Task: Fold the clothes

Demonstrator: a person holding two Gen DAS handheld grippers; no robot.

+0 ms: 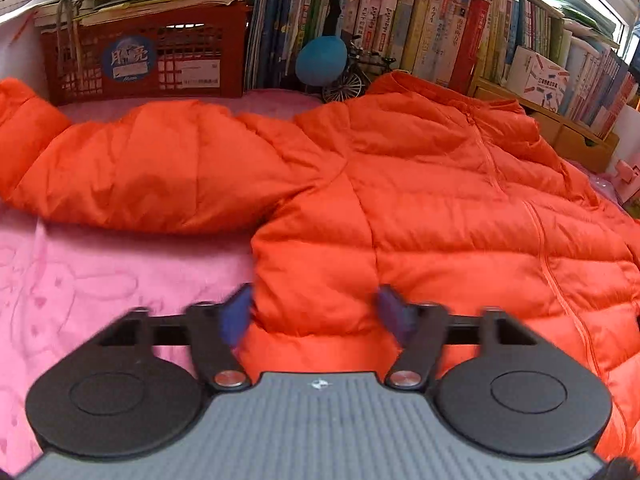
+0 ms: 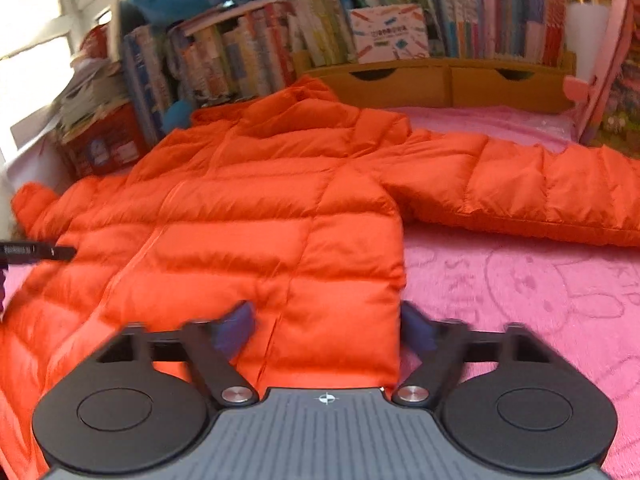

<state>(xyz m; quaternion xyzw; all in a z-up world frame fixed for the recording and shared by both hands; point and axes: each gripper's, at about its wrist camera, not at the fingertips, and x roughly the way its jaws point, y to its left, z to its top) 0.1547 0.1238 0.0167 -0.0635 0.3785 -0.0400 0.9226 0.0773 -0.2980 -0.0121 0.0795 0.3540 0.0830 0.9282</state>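
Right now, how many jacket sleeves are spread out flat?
2. One sleeve lies out to the left of the orange jacket in the left wrist view; the other sleeve lies out to the right in the right wrist view. Neither is folded in yet.

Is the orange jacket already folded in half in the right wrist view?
No. The orange jacket lies spread flat on the pink blanket, with one sleeve stretched out sideways.

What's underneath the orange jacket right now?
The orange jacket lies on a pink blanket with bunny outlines, which shows around it. Whatever lies beneath its body and sleeves is covered.
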